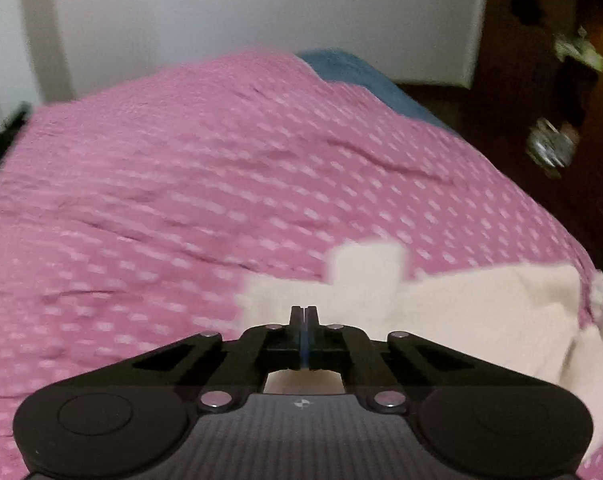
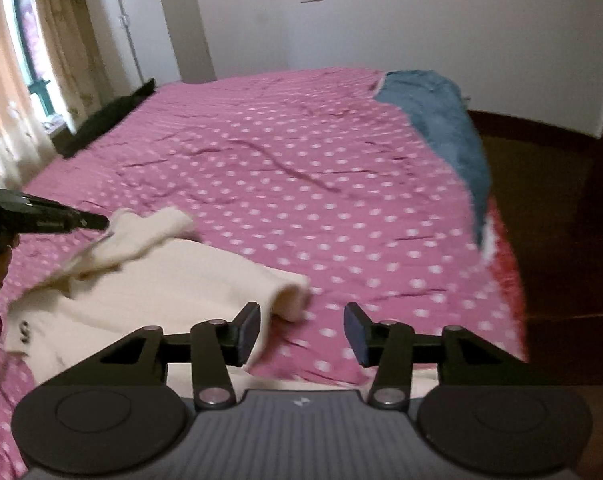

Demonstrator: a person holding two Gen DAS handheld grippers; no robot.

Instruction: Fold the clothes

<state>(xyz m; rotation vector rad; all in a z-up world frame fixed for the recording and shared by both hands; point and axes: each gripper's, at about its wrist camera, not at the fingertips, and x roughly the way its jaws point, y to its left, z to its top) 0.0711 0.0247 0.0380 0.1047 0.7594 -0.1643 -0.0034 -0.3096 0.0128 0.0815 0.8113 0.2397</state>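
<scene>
A cream knit garment (image 2: 157, 280) lies on the pink dotted bedspread (image 2: 301, 168) near the front edge of the bed. My left gripper (image 1: 305, 312) is shut, its tips over the cream garment (image 1: 461, 312). In the right wrist view the left gripper (image 2: 97, 222) comes in from the left, its tip at a lifted cream flap; whether it pinches the cloth I cannot tell. My right gripper (image 2: 301, 332) is open and empty, low over the bedspread just right of the garment's rolled sleeve end (image 2: 289, 300).
A blue cloth (image 2: 441, 120) lies at the bed's far right corner, and also shows in the left wrist view (image 1: 361, 72). Dark wooden floor (image 2: 561, 220) lies right of the bed. A window with curtains (image 2: 21, 80) is at the left. A white wall stands behind.
</scene>
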